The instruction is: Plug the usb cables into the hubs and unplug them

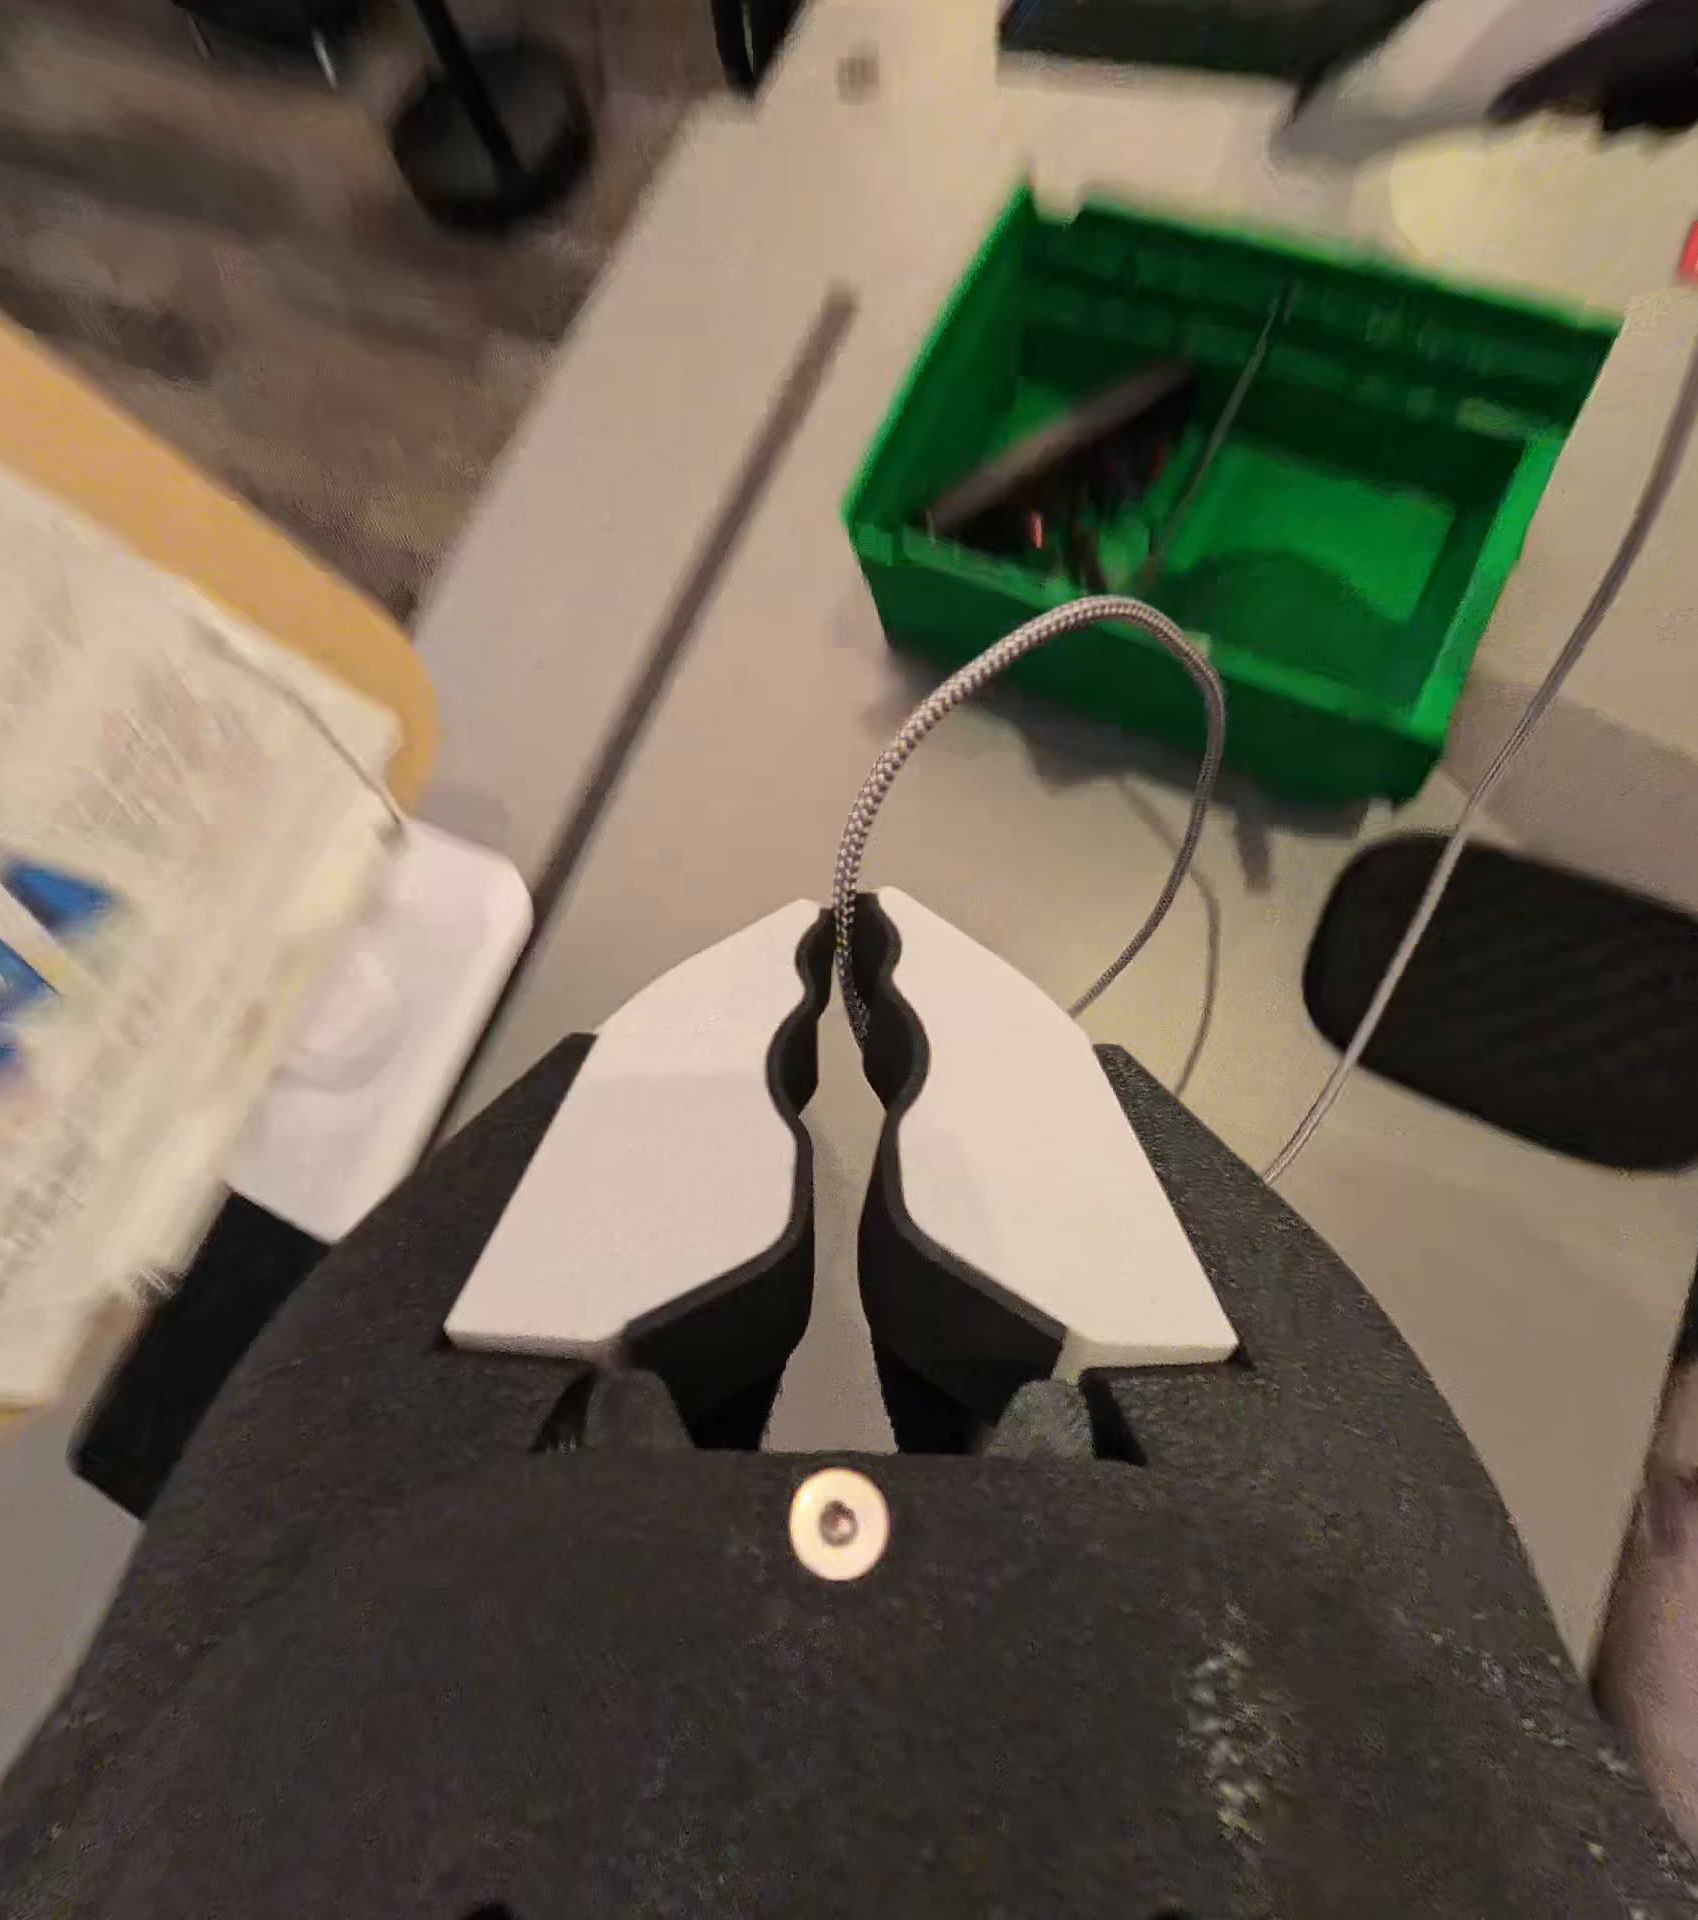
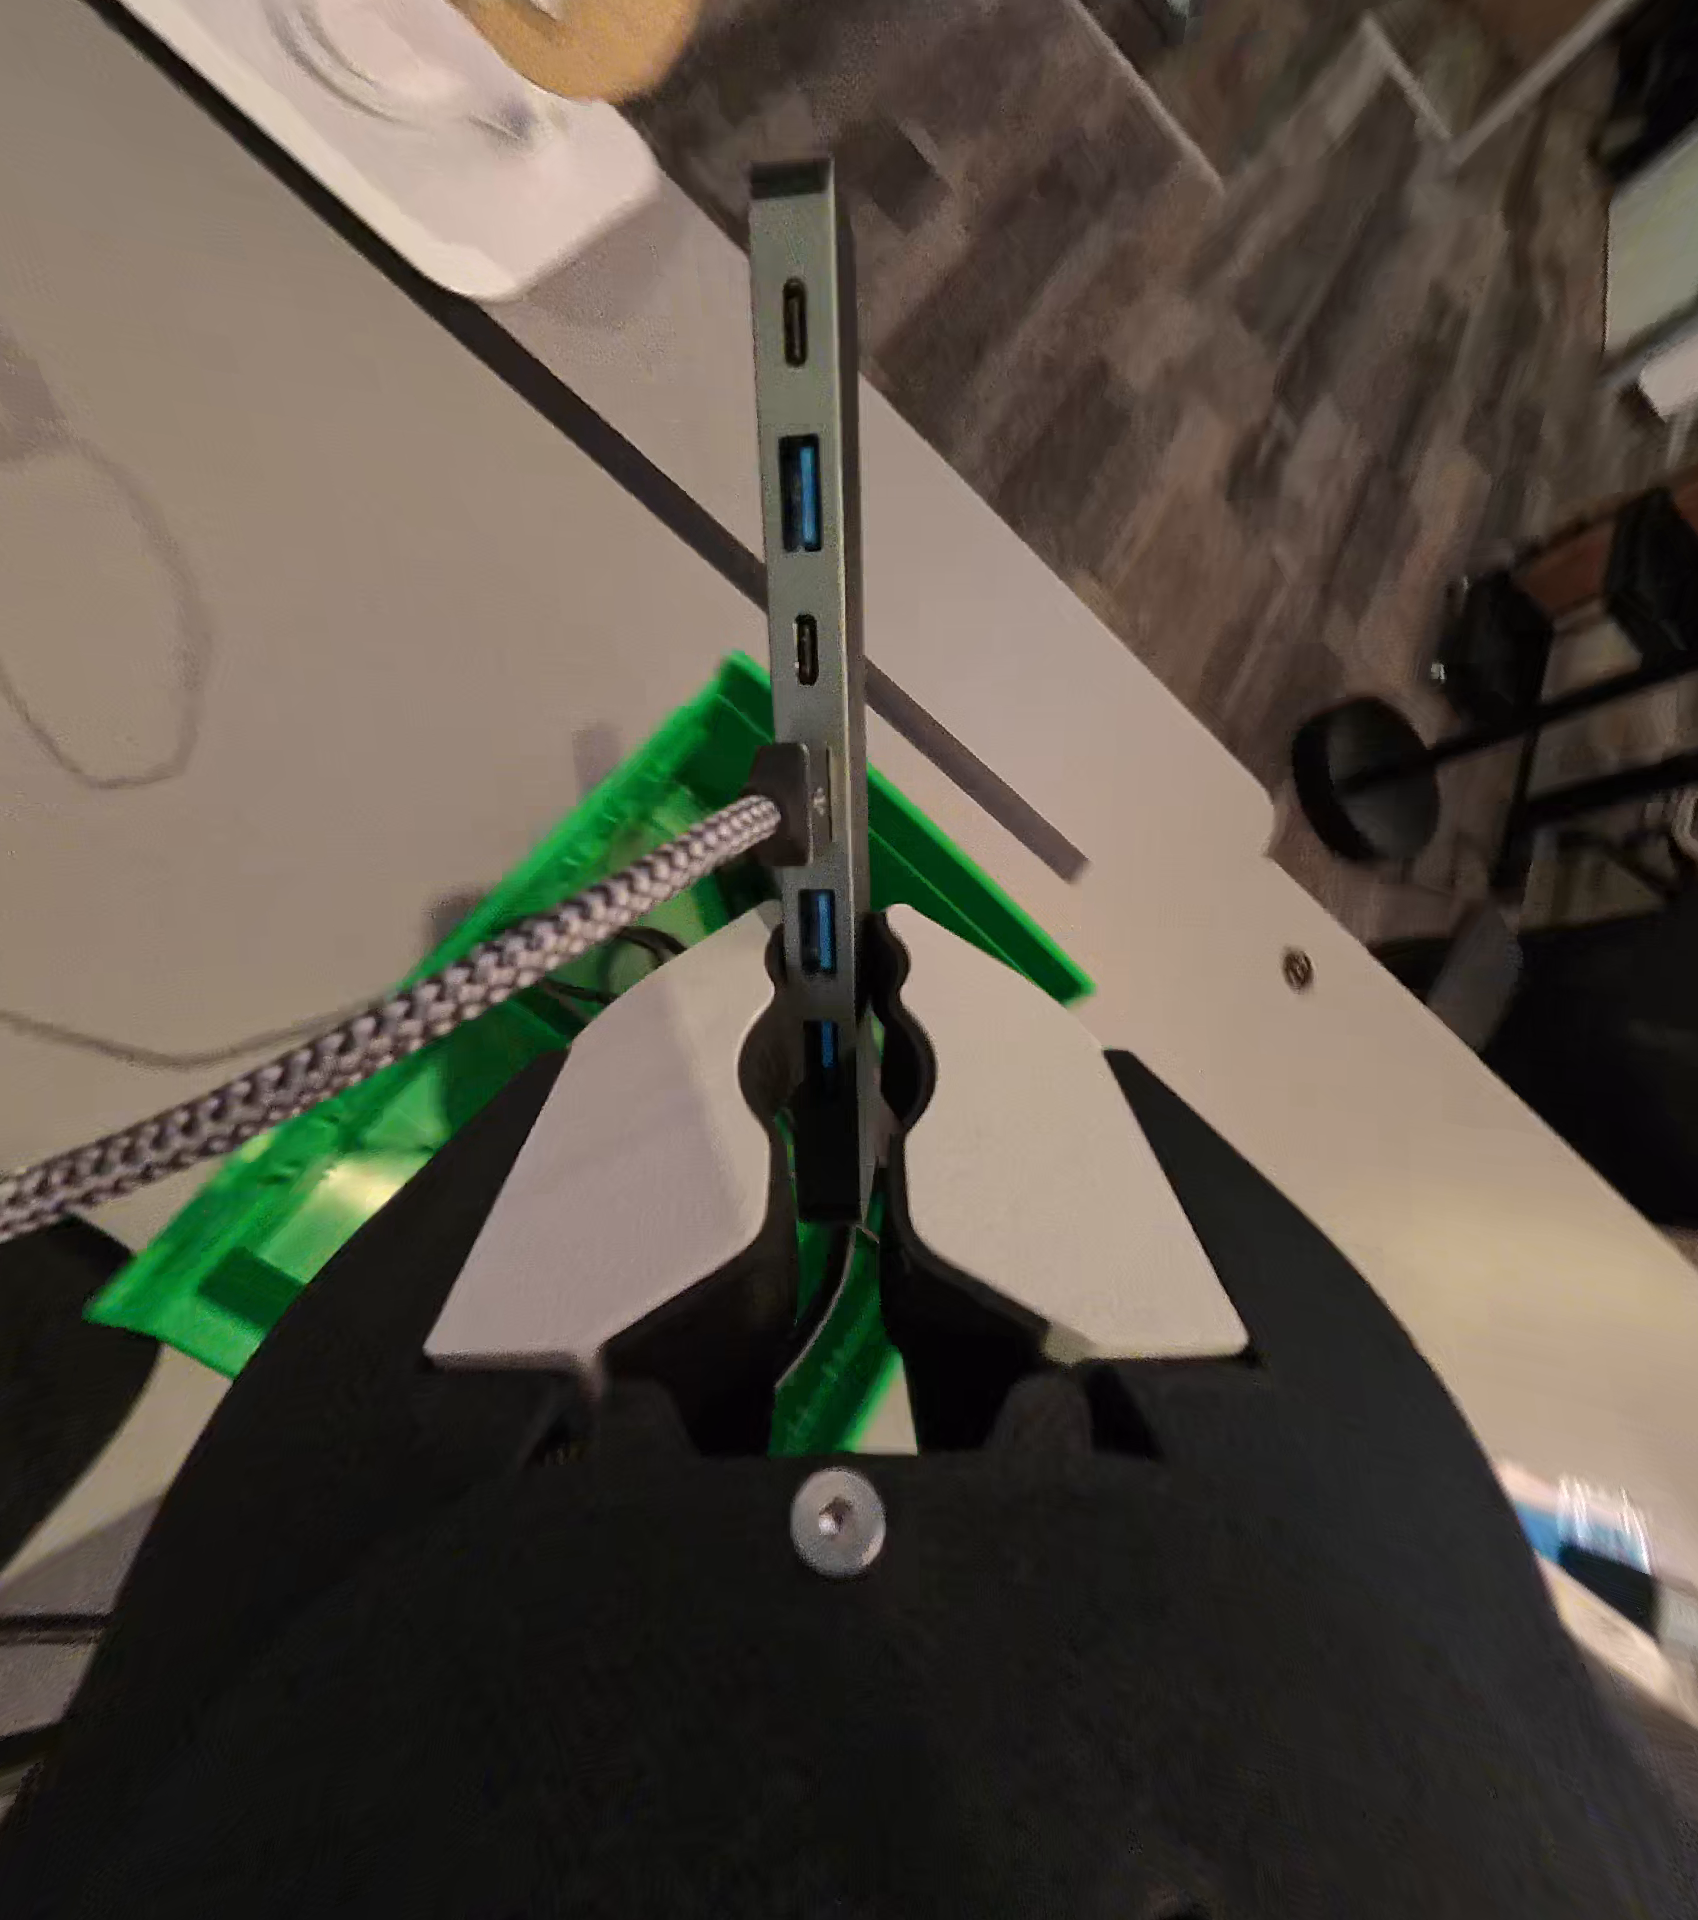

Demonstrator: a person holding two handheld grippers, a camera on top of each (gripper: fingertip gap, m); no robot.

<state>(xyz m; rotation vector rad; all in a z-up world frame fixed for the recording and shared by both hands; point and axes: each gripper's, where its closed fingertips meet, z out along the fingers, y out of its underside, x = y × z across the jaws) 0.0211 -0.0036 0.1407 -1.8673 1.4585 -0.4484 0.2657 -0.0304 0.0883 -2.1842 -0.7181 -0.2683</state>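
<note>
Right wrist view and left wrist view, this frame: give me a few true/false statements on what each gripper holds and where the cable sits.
1. The right gripper is shut on the grey hub. True.
2. The braided cable is plugged into the hub's side. True; its black plug sits in a port partway along the hub.
3. The left gripper is open and empty. False; it is shut on a braided cable that loops up out of its tips.
4. The hub lies inside the green bin. False; it is held in the air, with the bin behind it.
5. All of the hub's ports are occupied. False; several visible ports are empty.
</note>
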